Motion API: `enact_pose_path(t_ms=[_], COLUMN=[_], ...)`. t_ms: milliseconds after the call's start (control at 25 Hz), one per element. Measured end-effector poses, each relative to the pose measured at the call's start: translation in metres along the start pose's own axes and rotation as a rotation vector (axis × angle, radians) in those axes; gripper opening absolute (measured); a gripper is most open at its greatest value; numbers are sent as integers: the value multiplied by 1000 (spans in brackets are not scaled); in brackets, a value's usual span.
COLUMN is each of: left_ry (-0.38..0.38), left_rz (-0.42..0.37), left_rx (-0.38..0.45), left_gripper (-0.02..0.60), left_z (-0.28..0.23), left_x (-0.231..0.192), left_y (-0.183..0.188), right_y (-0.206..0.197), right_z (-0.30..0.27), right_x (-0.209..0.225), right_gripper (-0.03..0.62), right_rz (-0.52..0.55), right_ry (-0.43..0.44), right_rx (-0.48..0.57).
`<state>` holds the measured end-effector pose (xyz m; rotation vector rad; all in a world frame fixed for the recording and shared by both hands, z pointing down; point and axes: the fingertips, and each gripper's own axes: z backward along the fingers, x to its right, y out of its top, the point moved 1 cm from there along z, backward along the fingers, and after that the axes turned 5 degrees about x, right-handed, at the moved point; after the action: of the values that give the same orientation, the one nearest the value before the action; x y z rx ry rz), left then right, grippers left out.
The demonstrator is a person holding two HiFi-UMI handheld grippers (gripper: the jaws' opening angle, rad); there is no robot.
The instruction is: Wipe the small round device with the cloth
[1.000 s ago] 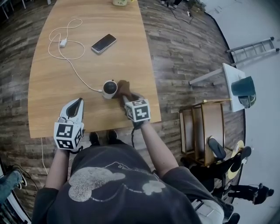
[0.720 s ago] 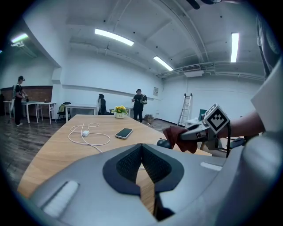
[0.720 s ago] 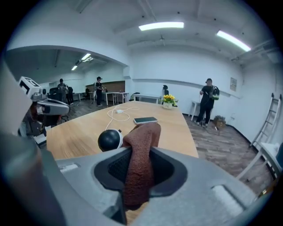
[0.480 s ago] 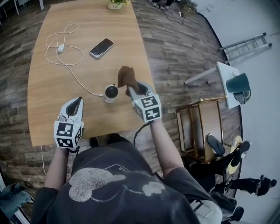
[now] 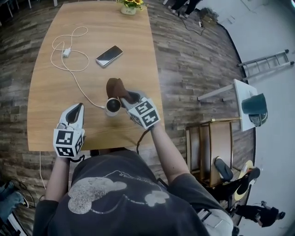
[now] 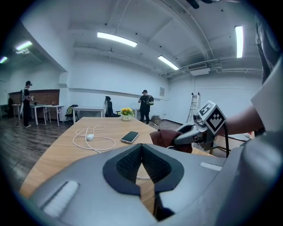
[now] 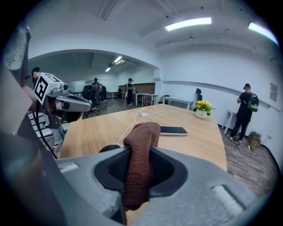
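A long wooden table (image 5: 55, 124) stands on dark plank flooring. My right gripper (image 5: 127, 97) pinches the brown cloth (image 5: 115, 86), which hangs just beyond the small round device (image 5: 112, 106); whether they touch, I cannot tell. The device sits near the table's near edge, on a white cable (image 5: 76, 69). My left gripper (image 5: 78, 109) hovers to its left, jaws pressed together on nothing.

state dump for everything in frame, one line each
Right gripper: shut on cloth.
Left gripper: shut, empty, left of the device.
Cloth: pinched, bunched, right by the device; contact unclear.
Small round device: upright on table, cable attached.
Cable: loosely looped on table.
Phone: flat, screen dark.
Flower pot: upright, far table end.
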<state>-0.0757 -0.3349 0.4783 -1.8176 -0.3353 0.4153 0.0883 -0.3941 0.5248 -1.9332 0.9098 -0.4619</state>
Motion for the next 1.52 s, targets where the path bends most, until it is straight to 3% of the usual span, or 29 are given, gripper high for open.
enact_pose_path(t_ms=[120,440,640,800,1080,1400,1520], left_ry=[40,121,138,133,92,16,-16], left_rz=[6,47,66,68,58,46,42], left_rx=[-11,-76,-95,-98,-71,-55,-63], left_gripper=[18,18,18,18,18,18,18], left_z=[-2,-7,-10,-12,-13,-4,2], left_x=[0,3,10,12,11,6,2], left_y=[-4,-30,-35,-36,-25,-20,-25], right_y=[-16,-61,-84,-81,-60,9,37], right_z=[-12,-28,-32,-30,1,41,52], right_x=[-3,-8,-5,4,26,20,3], right_gripper=[80,80,80,80,80,80,80], right_rz=[28,156,172,87,-26,-81,-101], right_ry=[84,206,216,156,-49,-227,-248], right_rx=[-44,-189,-269,-244,-183,23,92])
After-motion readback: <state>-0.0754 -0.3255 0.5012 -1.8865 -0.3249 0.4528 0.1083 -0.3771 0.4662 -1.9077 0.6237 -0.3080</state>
